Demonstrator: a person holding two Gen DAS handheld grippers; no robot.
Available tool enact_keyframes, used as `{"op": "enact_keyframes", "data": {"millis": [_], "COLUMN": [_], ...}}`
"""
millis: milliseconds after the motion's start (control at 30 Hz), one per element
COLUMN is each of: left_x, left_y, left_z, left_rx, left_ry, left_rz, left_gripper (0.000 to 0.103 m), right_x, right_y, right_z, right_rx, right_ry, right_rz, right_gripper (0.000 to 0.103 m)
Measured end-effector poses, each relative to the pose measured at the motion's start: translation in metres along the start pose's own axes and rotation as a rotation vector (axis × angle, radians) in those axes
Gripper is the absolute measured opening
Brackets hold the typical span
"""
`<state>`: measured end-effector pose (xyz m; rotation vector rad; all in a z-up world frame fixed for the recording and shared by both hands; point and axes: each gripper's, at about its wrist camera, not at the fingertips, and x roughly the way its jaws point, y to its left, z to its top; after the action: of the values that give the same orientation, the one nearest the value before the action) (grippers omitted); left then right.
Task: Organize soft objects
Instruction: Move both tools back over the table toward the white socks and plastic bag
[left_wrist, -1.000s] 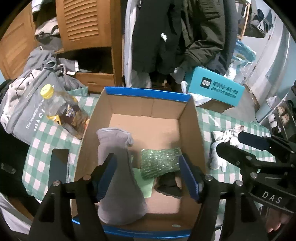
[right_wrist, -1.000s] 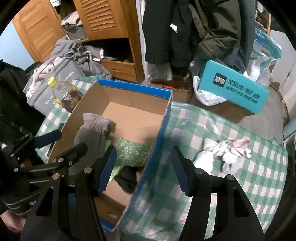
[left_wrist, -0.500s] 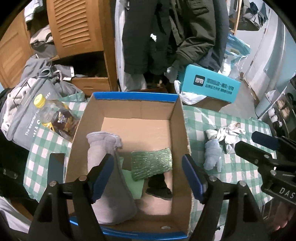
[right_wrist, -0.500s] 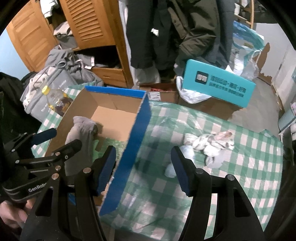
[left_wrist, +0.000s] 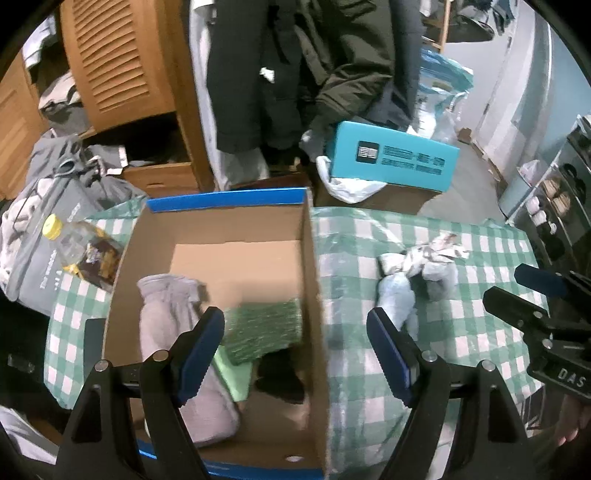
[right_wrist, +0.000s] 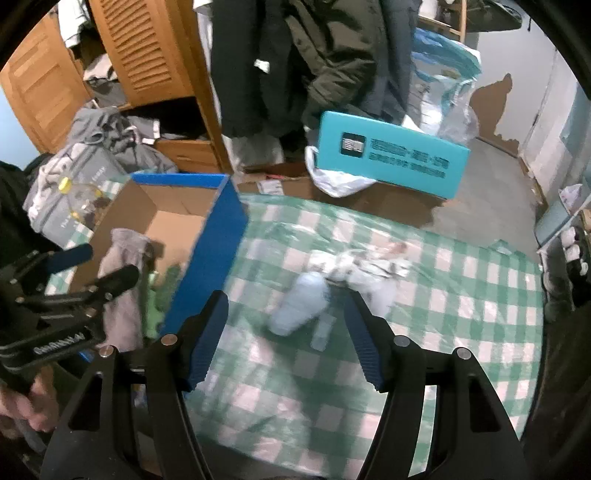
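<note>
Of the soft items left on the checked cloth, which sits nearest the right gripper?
The pale blue sock, just ahead of the right gripper; the white patterned bundle lies farther back.

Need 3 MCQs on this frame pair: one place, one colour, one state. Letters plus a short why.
1. Where does the green scrubbing pad lie?
A. in the cardboard box
B. on the checked cloth
C. on the teal carton

2. What colour is the cap of the bottle left of the box?
A. red
B. yellow
C. white

3. What is between the pads of the right gripper?
A. the grey sock
B. a box flap
C. nothing held; it is open above the pale bundle

Key: 1 A, the pad sits on the box floor beside the grey sock. 2 B, the cap shows yellow in both views. 3 C, the pads stand apart, opening, and the bundle lies on the checked cloth below them, untouched.
</note>
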<state>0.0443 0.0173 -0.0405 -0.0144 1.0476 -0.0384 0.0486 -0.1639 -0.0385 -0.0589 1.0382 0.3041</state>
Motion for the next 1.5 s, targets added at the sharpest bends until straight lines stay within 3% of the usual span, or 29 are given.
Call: {"op": "enact_keyframes", "data": {"millis": [467, 867, 1500], "left_x": [0.0, 0.037, 0.119], "left_y": [-0.054, -0.087, -0.097], "left_z": [0.032, 0.073, 0.045], "left_rx": [0.138, 0.231, 0.231], "left_ry": [0.019, 0.097, 0.267], "left_rz": [0.021, 0.037, -0.014], "left_gripper": [0.081, 0.081, 0.081], "right_x": [-0.001, 0.025, 0.093], "right_y": [-0.066, -0.098, -0.124], "right_z": [0.012, 0.031, 0.01], "right_rx": [0.041, 0.06, 0.125], "right_ry": [0.052, 0.118, 0.242], "right_rz": [-0.015, -0.012, 0.005], "right_gripper": [0.065, 0.065, 0.065]}}
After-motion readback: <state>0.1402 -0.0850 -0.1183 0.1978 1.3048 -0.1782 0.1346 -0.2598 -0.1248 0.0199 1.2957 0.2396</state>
